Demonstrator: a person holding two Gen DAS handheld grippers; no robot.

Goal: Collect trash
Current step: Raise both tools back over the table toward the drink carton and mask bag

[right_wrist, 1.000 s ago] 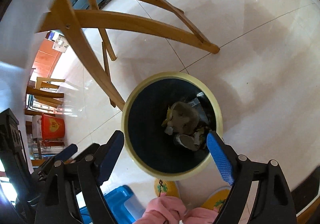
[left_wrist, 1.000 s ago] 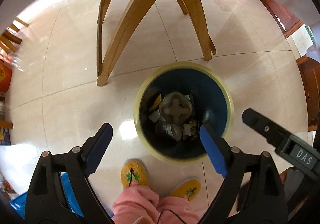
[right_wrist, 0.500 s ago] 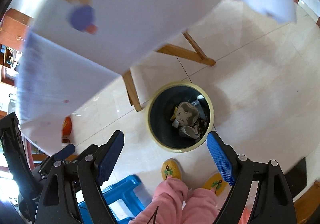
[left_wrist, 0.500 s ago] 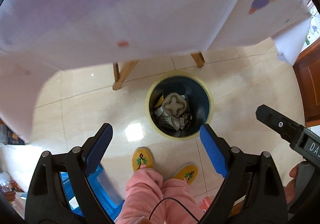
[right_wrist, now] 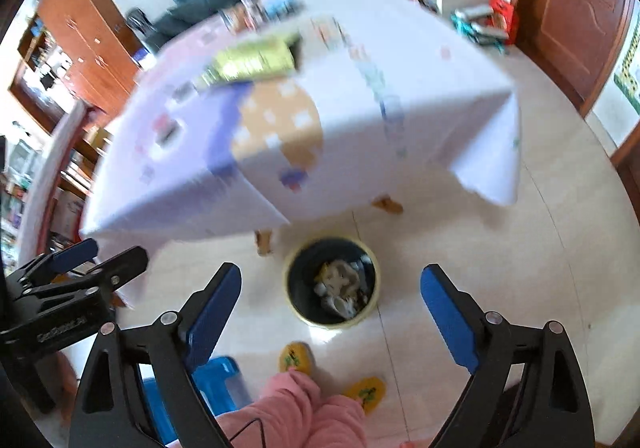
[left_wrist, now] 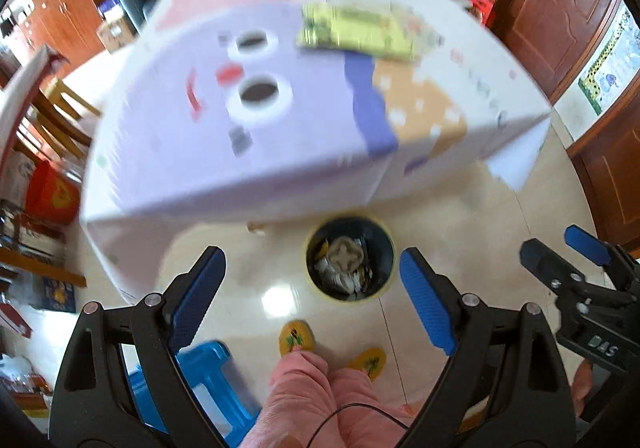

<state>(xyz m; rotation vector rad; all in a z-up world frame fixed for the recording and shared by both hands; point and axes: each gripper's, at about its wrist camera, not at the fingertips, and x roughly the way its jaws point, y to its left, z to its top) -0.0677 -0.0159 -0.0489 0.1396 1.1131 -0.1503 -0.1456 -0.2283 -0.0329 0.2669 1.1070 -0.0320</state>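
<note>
Both claws have lifted well away from the trash bin (left_wrist: 350, 266) — a second ago it filled the middle of each view, now it sits small below the counter (left_wrist: 304, 119). The counter's top has come into view, blurred, with a yellow-green packet (left_wrist: 356, 33) at 12 o'clock.

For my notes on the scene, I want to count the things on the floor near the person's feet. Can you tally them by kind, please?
Trash bin: 1
Blue stool: 1
Yellow slippers: 2
Total: 4
</note>
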